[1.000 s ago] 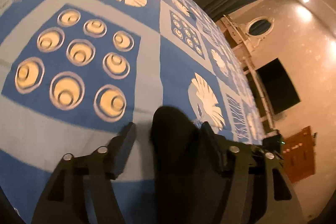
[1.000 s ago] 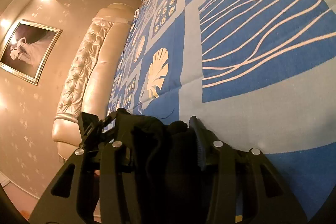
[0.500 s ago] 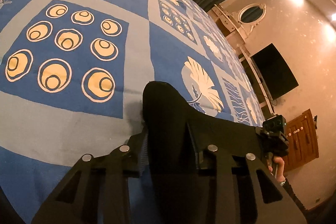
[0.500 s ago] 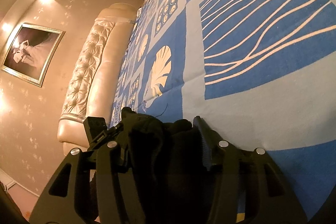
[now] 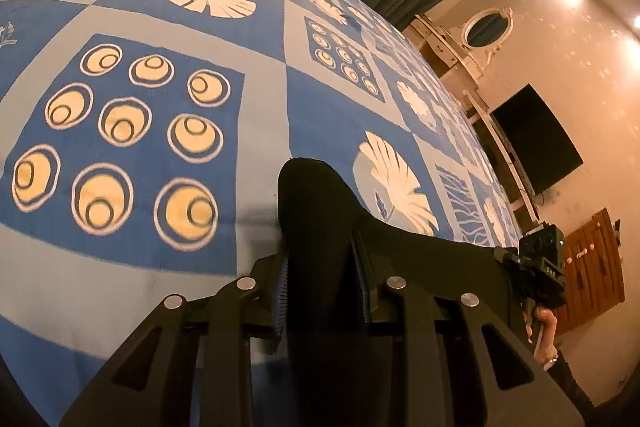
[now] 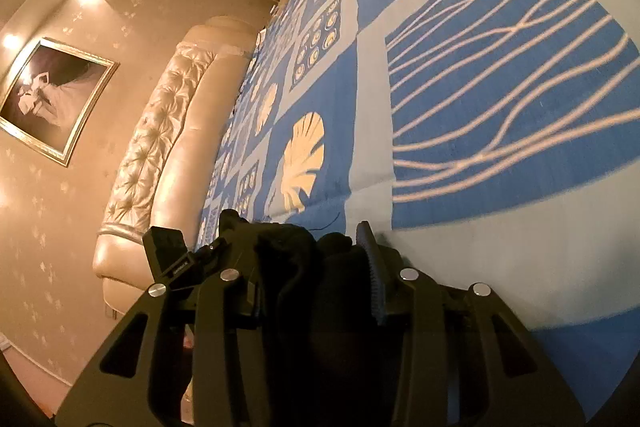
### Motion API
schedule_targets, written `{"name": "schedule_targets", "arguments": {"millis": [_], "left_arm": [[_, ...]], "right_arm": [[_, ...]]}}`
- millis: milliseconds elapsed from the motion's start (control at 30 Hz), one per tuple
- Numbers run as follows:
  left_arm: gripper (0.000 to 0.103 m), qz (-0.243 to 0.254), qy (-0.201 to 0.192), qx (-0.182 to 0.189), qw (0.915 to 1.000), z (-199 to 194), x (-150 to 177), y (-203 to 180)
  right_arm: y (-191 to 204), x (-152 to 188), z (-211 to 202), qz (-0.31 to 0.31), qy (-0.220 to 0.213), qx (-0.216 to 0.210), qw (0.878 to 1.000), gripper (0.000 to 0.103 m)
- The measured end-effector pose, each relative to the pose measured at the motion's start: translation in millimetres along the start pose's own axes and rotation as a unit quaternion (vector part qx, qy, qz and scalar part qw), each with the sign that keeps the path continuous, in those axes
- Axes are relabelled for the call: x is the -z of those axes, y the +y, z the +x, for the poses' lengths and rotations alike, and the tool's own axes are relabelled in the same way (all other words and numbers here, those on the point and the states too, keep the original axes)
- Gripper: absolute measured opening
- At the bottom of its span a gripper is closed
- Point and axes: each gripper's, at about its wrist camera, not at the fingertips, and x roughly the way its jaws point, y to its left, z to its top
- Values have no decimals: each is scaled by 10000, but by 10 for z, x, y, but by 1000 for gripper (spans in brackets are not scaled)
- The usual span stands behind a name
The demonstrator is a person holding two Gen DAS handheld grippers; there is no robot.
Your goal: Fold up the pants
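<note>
Black pants (image 5: 316, 211) are held off the bed (image 5: 260, 115) by both tools at once. The left tool (image 5: 320, 291) is closed on a bunched fold of the cloth; a rounded hump of fabric rises above its fingers (image 5: 282, 291) and a taut black edge runs off to the right toward the right tool (image 5: 540, 267), seen there at the cloth's far end with a hand (image 5: 542, 331) under it.

In the right wrist view, the right tool (image 6: 316, 287) is pinched on a thick crumpled wad of pants (image 6: 296, 251). The left tool (image 6: 176, 259) shows just beyond, at the other end of the same stretch.

Position: the cloth hangs near the bed's near edge, above the pale band between the ringed-circle square and the leaf square. Whether the lower part of the pants touches the cover cannot be told; it is hidden below both tools.

Handling, judged:
- Soft, limp fabric, likely a knit; no stiffness, so it will sag between the two grips and drape wherever it is unsupported.
- Light enough for a pinch grip; slipping is unlikely with ribbed pads and several layers caught.
- Not fragile. The risk is uneven layers, since both grips are on bunched cloth rather than a flat edge.
- Better holds are judged to be the two ends of one straight edge, waistband or hem, kept taut while lowered flat onto the bed.
</note>
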Motion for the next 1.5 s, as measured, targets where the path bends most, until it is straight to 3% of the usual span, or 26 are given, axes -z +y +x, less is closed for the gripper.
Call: {"name": "schedule_targets", "arguments": {"millis": [433,567,700,867,1100,1267,1500], "left_arm": [[29,-215,-130,49,9997,101,-74,121],[35,-153,-137,10,9998,47,-39,82],[51,-318,-136,86,9994,-12,9,119],[53,-385,-52,166,9991,-159,179,120],[58,-509,60,253,9984,-477,709,32],[63,-933,23,372,9949,-711,1053,-16],[68,-913,94,199,9956,-870,1390,-166]], "right_arm": [[-90,-149,153,152,-10,-124,9998,37],[-84,-146,156,186,23,-116,9998,38],[-101,-129,125,305,30,-183,9994,43],[-102,-66,2,490,-22,-227,9985,55],[-132,406,-357,729,100,-355,9967,64],[-36,840,-490,620,408,-248,9969,70],[85,1253,-625,545,466,-97,9974,74]]}}
